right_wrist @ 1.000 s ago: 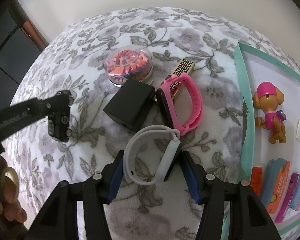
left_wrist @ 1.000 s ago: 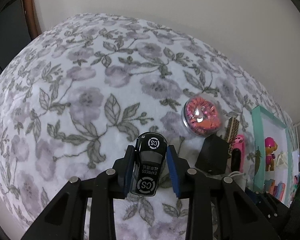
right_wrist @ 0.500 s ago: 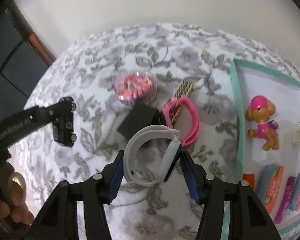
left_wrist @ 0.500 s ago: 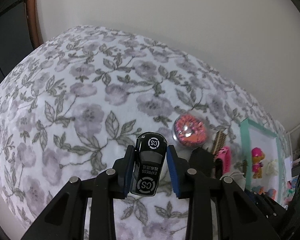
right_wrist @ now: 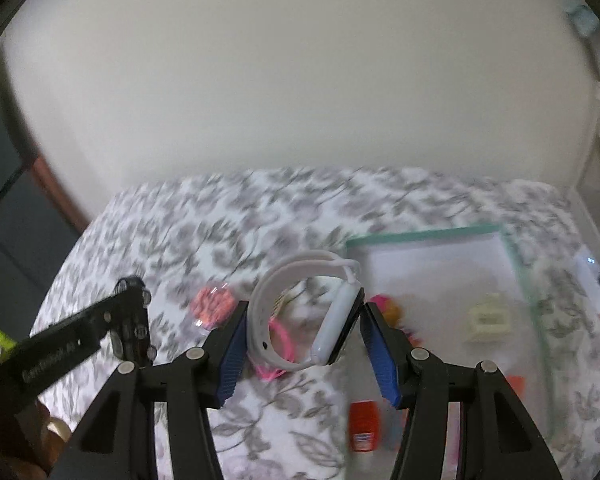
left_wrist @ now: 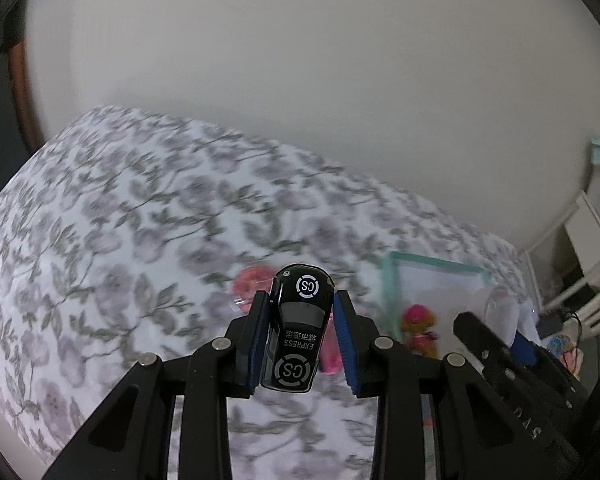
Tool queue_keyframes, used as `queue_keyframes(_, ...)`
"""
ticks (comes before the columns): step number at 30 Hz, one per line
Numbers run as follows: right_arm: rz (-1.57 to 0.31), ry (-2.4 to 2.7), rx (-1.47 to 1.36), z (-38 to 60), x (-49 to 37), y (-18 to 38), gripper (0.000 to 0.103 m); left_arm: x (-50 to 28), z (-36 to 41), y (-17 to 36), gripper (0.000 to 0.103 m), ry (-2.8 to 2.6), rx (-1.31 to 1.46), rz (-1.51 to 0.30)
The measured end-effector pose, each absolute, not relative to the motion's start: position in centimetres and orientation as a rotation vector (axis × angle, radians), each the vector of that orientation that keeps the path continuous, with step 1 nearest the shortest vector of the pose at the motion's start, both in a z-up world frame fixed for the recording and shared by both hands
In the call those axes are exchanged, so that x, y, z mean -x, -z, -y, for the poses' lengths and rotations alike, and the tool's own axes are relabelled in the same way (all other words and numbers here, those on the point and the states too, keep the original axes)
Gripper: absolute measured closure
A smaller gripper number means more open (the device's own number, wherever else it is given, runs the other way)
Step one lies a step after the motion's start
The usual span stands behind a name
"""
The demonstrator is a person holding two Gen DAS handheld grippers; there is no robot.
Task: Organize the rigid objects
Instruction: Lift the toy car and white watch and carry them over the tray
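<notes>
Toy car (left_wrist: 298, 334) clamped between left jaws; white watch (right_wrist: 306, 314) between right jaws.

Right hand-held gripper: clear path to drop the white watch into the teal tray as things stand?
Probably yes. The right hand-held gripper holds the white watch above the cloth, and the teal tray sits just beyond to its right with open white floor; the toys inside lie nearer.

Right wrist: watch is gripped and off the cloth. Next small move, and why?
Probably carry the watch right, over the tray, before lowering. The right gripper holds it in its jaws above the floral cloth, left of the tray's teal rim. The tray has bare white floor at the back, beyond the cream clip.
</notes>
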State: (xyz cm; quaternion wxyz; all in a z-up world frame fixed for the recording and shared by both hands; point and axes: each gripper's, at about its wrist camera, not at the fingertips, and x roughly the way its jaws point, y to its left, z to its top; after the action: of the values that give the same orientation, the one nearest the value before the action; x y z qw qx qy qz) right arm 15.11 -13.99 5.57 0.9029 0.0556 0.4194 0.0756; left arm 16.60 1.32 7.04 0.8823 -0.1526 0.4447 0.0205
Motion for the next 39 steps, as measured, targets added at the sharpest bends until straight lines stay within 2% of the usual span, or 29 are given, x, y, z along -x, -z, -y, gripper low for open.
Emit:
queue_keyframes(8,-0.825,0.036,-0.178,21.6,-15.2,-7.8,0.045,-18.2,5.6,-9.4,0.069,0.064,0.272,-0.908)
queue_keyframes(18,-0.806,0.193,-0.161,27.5,-14.5,-8.6,0.045,-19.4,13.0,-7.7,0.069,0.17,0.235,-0.942)
queue_keyframes(29,-0.862,0.244,-0.143,29.4,-15.6,-5.9,0.045,-20.7,15.8,-2.3,0.069,0.201,0.245,-1.034)
queue_keyframes(39,-0.941,0.266,-0.156,30.8,-17.0,-2.3,0.045,-21.8,15.8,0.0,0.069,0.225,0.261,-1.071)
